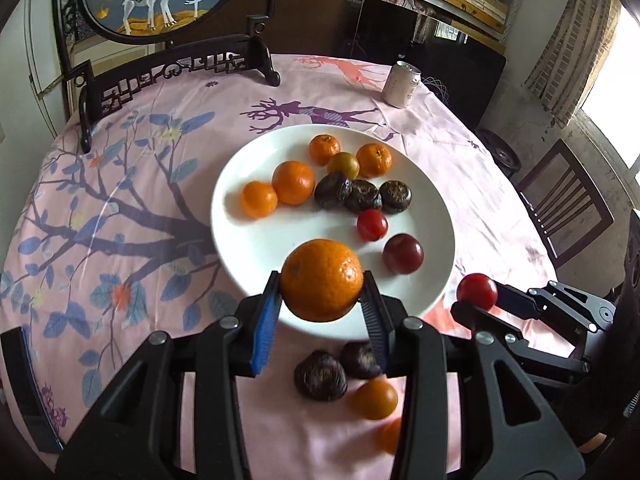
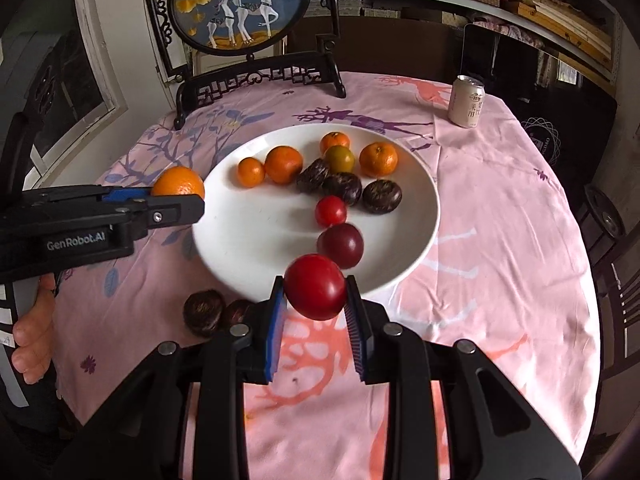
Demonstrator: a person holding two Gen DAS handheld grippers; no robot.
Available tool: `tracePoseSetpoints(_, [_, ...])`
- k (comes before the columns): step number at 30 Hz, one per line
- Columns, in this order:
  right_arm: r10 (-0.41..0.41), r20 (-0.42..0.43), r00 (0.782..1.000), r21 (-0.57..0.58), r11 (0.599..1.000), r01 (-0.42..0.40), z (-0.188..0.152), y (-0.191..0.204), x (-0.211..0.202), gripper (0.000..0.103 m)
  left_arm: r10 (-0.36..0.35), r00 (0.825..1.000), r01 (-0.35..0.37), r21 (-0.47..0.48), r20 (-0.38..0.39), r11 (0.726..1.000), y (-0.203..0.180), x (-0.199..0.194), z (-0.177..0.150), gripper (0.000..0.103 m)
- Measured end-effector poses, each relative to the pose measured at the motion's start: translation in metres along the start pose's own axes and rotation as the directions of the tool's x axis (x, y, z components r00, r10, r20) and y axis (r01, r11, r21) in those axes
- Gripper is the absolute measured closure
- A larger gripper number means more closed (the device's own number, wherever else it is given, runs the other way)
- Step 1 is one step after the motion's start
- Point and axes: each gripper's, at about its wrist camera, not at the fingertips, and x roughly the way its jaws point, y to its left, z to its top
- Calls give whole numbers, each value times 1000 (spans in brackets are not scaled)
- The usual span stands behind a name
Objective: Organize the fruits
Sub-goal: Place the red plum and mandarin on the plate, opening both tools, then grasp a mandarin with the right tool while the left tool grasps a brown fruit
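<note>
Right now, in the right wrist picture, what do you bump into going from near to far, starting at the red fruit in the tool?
red fruit in the right tool → dark plum → small red fruit → greenish fruit → small orange → framed deer picture

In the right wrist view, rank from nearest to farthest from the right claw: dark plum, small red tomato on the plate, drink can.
1. Dark plum, on the plate's near side, just ahead of the right claw.
2. Small red tomato, mid-plate.
3. Drink can, far right on the tablecloth.

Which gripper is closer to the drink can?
Right. The right gripper, holding a red tomato, sits on the can's side; the left gripper is farther across.
</note>
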Motion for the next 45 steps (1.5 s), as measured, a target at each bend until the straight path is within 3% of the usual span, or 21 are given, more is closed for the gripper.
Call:
tracePoseSetpoints(9, [4, -78, 997, 70, 998, 2, 44, -45, 61, 73, 45, 996, -46, -8, -80, 999, -15, 75, 45, 63])
tracePoseSetpoints(17, [-11, -83, 996, 59, 998, 16, 51, -50, 79, 71, 63, 993, -64, -7, -96, 998, -12, 92, 53, 61])
tracePoseSetpoints(18, [-22, -81, 996, 48, 998, 26, 52, -49, 79, 57, 65, 994, -66, -9, -90, 998, -11, 91, 53, 58])
tracePoseSetpoints(20, [-56, -52, 997, 38, 998, 58, 52, -48, 73, 46, 65, 997, -66, -18, -49, 998, -8, 77, 54, 26])
tracePoseSetpoints(23, [-48, -29, 998, 48, 998, 49, 51, -48, 56, 46, 68, 998, -68, -15, 14, 998, -6, 48, 50, 26])
tracePoseSetpoints(27, [1, 9, 1000, 39, 999, -1, 30, -34, 15, 46, 65, 997, -65, -11, 49, 998, 0, 8, 20, 26])
tracePoseSetpoints(33, [65, 53, 996, 36, 997, -67, -48, 5, -40, 46, 137, 985, -133, -45, 105, 990, 17, -36, -67, 25])
tracePoseSetpoints(38, [92, -2, 996, 63, 994, -91, -86, 29, -34, 46, 174, 980, -162, -119, 95, 980, 36, -48, -118, 25])
tracePoseSetpoints(45, [122, -35, 992, 32, 992, -121, -84, 60, -12, 46, 167, 983, -156, -129, 80, 979, 46, -55, -137, 25])
